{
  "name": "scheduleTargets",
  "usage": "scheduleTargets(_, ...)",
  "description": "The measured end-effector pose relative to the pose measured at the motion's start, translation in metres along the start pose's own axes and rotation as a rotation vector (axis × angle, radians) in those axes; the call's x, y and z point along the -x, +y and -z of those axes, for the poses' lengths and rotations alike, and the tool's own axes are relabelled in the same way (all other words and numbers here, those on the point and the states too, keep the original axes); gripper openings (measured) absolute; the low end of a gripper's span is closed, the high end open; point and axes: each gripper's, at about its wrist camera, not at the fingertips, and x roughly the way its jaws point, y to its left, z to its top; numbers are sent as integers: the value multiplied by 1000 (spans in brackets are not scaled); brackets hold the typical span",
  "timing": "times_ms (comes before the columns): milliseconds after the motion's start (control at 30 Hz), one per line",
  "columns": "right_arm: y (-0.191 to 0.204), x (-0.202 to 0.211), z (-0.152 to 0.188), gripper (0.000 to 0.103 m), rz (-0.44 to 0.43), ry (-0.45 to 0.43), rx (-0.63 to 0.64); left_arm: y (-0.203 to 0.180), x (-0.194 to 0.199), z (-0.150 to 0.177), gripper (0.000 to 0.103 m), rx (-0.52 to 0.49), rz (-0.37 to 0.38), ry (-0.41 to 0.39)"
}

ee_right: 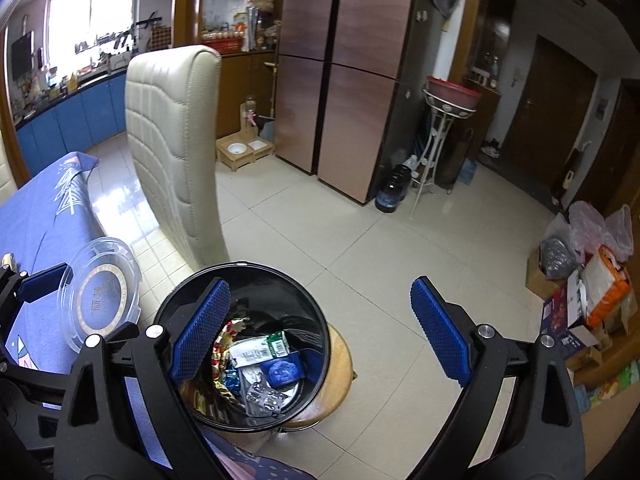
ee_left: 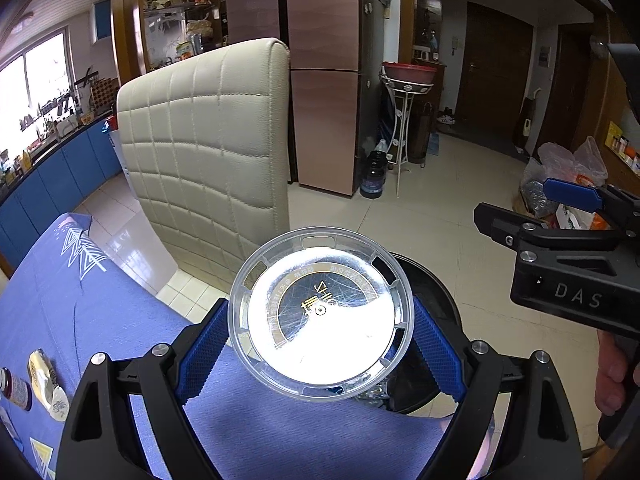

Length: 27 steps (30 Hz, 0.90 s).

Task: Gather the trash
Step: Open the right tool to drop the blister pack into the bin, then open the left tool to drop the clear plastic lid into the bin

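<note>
Clamping a clear lid (ee_left: 321, 314), the left gripper (ee_left: 320, 344); right gripper (ee_right: 320, 332) wide, empty, above bin (ee_right: 316, 304).

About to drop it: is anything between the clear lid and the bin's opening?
Nothing visible: the clear round plastic lid, held in the left hand-held gripper, sits beside the black round bin, whose mouth is uncovered.

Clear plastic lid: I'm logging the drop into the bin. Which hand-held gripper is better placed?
Left. The left hand-held gripper already clamps the clear plastic lid beside the black bin; the right hand-held gripper is open, empty.
</note>
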Motion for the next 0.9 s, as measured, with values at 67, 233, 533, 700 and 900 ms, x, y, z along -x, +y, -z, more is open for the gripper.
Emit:
scheduleTargets(67, -5, -1, 0, 91, -1, 7, -17, -4, -2, -1, 86, -3, 22, 5)
scheduleTargets(233, -15, 1, 2, 91, 9, 12, -43, -12, -5, -3, 87, -2, 55, 27)
scheduleTargets(533, -18, 7, 4, 91, 8, 2, -43, -15, -4, -2, 93, 21, 70, 40)
scheduleTargets(700, -16, 13, 5, 91, -4, -7, -38, -14, 1, -3, 95, 23, 58, 29)
scheduleTargets(900, -10, 16, 8, 91, -24, -7, -19, -9, 5, 3, 95, 49, 39, 33)
